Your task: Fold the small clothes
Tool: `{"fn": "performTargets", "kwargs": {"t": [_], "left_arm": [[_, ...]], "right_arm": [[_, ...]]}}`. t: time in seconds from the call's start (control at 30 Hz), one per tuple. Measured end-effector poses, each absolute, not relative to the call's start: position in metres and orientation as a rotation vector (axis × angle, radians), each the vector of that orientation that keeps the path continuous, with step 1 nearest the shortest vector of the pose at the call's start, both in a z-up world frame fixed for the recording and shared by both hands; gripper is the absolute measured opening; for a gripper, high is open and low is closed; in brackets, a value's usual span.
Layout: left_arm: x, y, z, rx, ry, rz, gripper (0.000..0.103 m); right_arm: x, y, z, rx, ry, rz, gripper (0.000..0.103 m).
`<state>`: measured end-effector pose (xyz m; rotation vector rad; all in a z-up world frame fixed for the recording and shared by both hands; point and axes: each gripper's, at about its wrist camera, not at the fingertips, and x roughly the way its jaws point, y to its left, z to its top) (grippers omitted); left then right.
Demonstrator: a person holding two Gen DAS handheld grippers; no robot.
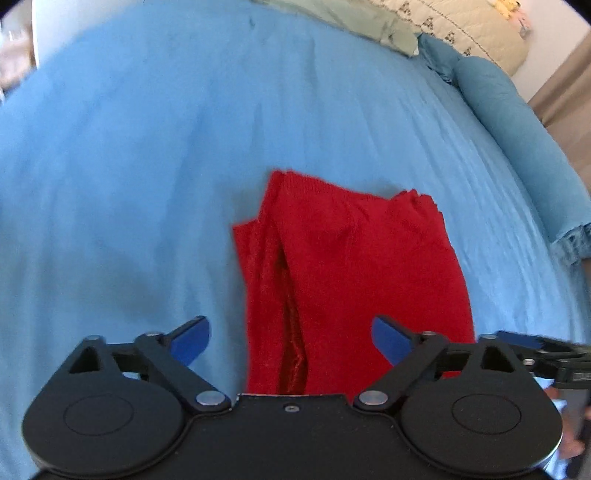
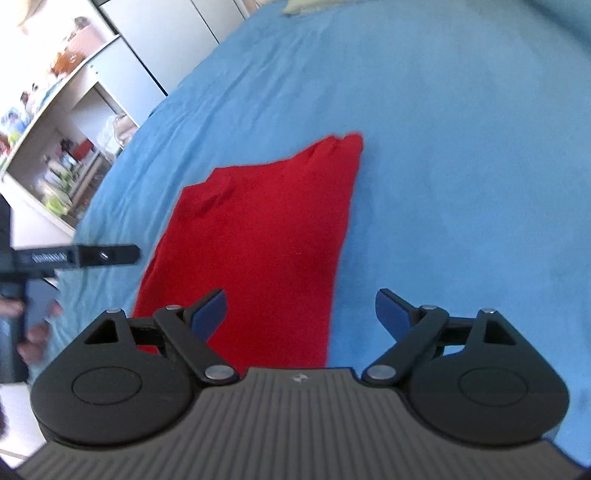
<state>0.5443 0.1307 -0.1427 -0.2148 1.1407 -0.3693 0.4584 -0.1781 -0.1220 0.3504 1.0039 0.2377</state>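
Observation:
A small red knit garment lies folded lengthwise on the blue bedsheet, with a seam opening along its left side. My left gripper is open and empty, just above the garment's near end. In the right wrist view the same red garment lies flat on the sheet. My right gripper is open and empty over its near right edge. The left gripper's body shows at the left edge of that view, and the right gripper's body shows at the right edge of the left wrist view.
A blue bolster pillow lies along the bed's right side, with a cream quilted cover and a pale green cloth at the far end. White shelves full of small items stand beside the bed on the left.

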Motion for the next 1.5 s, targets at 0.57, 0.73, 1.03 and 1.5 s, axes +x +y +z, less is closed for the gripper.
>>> {"fn": "performTargets", "kwargs": {"t": [0.57,0.73,1.03,1.5], "left_arm": [[0.547,0.116,-0.170,-0.181,1.203,-0.495,0.058],[0.547,0.117,-0.166,-0.173,1.205,-0.492,0.040],[0.527,0.088,-0.137,-0.091,1.117,-0.464,0.032],[0.429,-0.002,-0.093,-0.098,1.084,-0.588,0.032]], "right_arm": [[0.501,-0.174,-0.182,0.564,1.097,0.251,0.086],[0.514,-0.158,-0.180,0.500,1.110,0.266,0.067],[0.500,-0.144,-0.151,0.373,1.022,0.266,0.039],[0.402,-0.219,-0.079,0.350,0.950,0.233,0.038]]}}
